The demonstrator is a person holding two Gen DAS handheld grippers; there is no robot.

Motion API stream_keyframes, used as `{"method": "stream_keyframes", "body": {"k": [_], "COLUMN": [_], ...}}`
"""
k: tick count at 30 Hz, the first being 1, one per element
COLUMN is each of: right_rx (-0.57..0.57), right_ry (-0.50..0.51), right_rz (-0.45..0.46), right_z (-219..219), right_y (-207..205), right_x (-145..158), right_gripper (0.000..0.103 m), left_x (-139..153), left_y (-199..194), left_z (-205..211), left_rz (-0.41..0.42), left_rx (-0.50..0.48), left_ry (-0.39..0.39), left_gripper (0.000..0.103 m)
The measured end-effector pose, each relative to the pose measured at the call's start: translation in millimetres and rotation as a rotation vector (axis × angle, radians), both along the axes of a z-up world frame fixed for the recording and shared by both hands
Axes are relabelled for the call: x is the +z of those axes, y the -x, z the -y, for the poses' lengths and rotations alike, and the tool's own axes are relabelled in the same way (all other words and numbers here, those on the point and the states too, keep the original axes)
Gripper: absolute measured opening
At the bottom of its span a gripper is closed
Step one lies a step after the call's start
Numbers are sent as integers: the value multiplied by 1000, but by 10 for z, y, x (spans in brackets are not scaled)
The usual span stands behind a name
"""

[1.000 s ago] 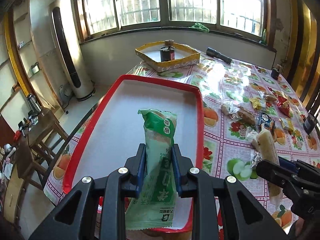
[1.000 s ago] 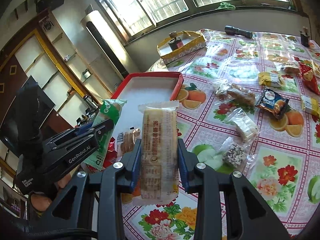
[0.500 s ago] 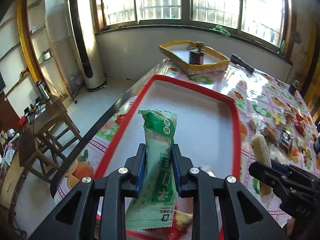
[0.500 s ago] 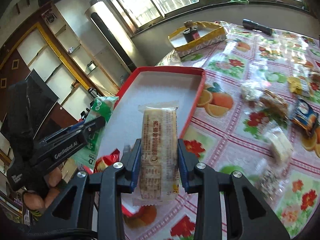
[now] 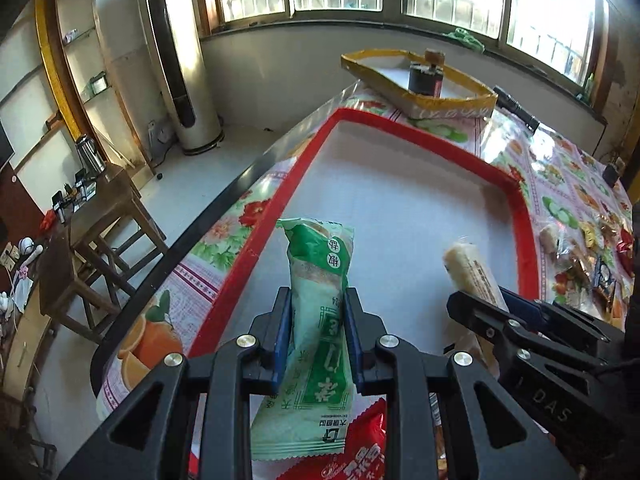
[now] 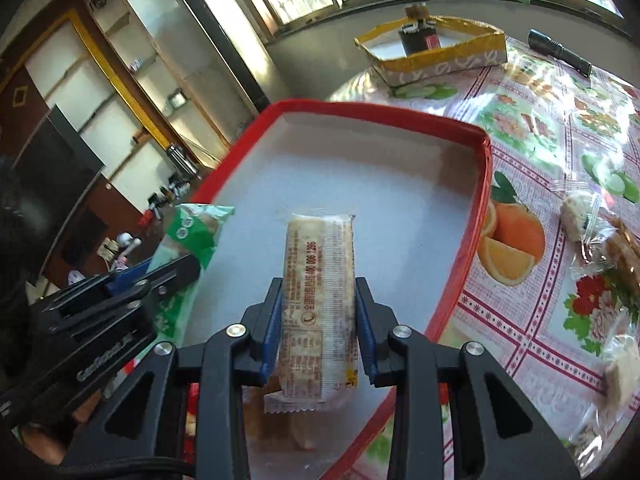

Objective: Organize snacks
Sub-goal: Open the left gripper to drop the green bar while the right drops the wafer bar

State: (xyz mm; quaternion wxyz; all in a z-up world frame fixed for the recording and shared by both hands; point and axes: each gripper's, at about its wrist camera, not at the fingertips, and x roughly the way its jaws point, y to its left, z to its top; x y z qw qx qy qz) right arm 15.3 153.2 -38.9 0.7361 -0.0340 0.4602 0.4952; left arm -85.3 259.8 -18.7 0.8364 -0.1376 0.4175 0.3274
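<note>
Green packet [image 5: 318, 300] clamped in left gripper [image 5: 318, 322], pale bar [image 6: 318, 292] clamped in right gripper [image 6: 318, 320], both over red tray [image 5: 520, 216], loose snacks [image 6: 612, 248] beyond its right edge, yellow box [image 6: 436, 62] past its far edge.

- The red snack packet [image 5: 360, 444] under the left gripper [image 5: 318, 304] is cut off by the bottom edge and partly covered by the green packet [image 5: 316, 320].
- The snacks beneath the right gripper [image 6: 318, 292] are mostly hidden by its fingers and the pale wafer packet [image 6: 316, 300].
- The loose snacks [image 5: 580, 248] at the right edge are too small to tell apart.
- The print on the dark can [image 6: 418, 38] in the yellow box [image 6: 440, 64] is unreadable.
</note>
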Motion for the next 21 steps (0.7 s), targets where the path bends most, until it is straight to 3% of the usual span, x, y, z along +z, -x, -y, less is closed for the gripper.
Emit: {"method": "stream_keyframes", "body": {"k": [8,11,13,15,18,21], "right_rx": [5,-8,-17,-35,-77,-123], "right_ry": [23,6,-19,-42,-82,-94], "right_rz": [21,17,21,14,-1,0], "right_z": [-25,10,93,196,447,696], "right_y": [28,10,13,4,-15,-27], "right_x": [12,62,128,180,258,292], "right_gripper": [37,47,53,53,54,57], "left_x": [-78,-90,-68,-30,63,143], "left_y": [-2,14,55,58,71,45], "left_z": [-30,-41,-18,22,155,323], "left_rz": [-33,-43,-41,-35,-16,1], "left_rx": [4,11,19,18,7,-23], "left_ry": [10,26,23,14,-11,-31], "left_gripper": [28,39,39,41,56,58]}}
